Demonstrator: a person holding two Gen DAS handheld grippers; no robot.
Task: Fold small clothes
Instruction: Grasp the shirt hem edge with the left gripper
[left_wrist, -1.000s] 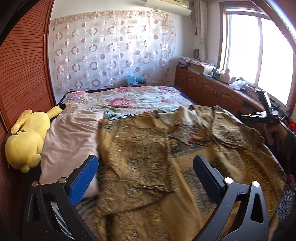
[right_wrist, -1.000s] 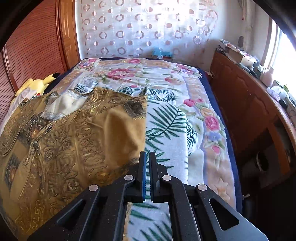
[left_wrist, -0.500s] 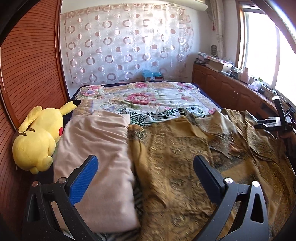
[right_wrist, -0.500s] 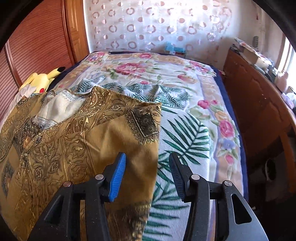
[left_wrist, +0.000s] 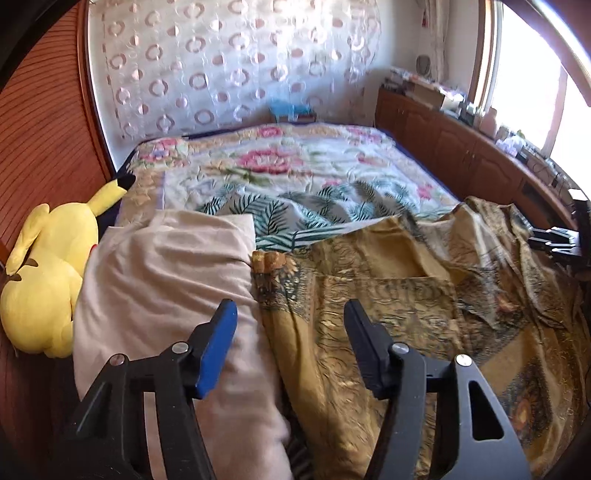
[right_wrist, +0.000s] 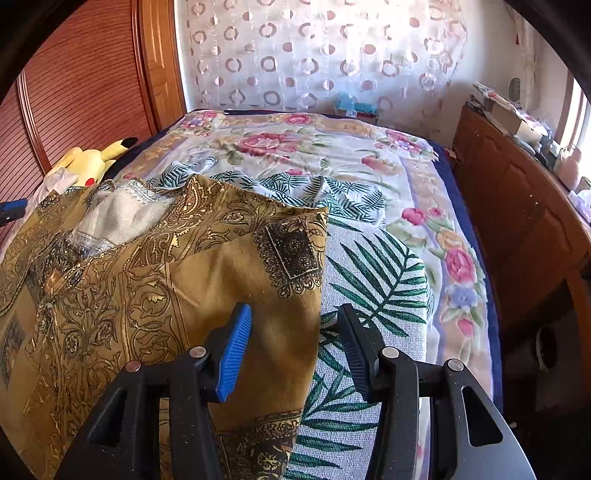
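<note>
A gold patterned garment (left_wrist: 424, 317) lies spread on the bed, and it also shows in the right wrist view (right_wrist: 147, 280) with its pale collar lining up. My left gripper (left_wrist: 291, 325) is open and empty, hovering over the garment's left edge where it meets a beige folded cloth (left_wrist: 166, 280). My right gripper (right_wrist: 295, 325) is open and empty, straddling the garment's right edge. The right gripper also shows at the far right of the left wrist view (left_wrist: 554, 240).
A yellow plush toy (left_wrist: 48, 273) lies at the bed's left side by the wooden wardrobe (left_wrist: 40, 147). The floral and leaf bedspread (right_wrist: 369, 184) covers the bed. A wooden cabinet (right_wrist: 517, 206) with clutter runs along the right wall under the window.
My right gripper opened, let go of the garment's edge and opened wider. My left gripper shifted left toward the beige cloth and its jaws narrowed.
</note>
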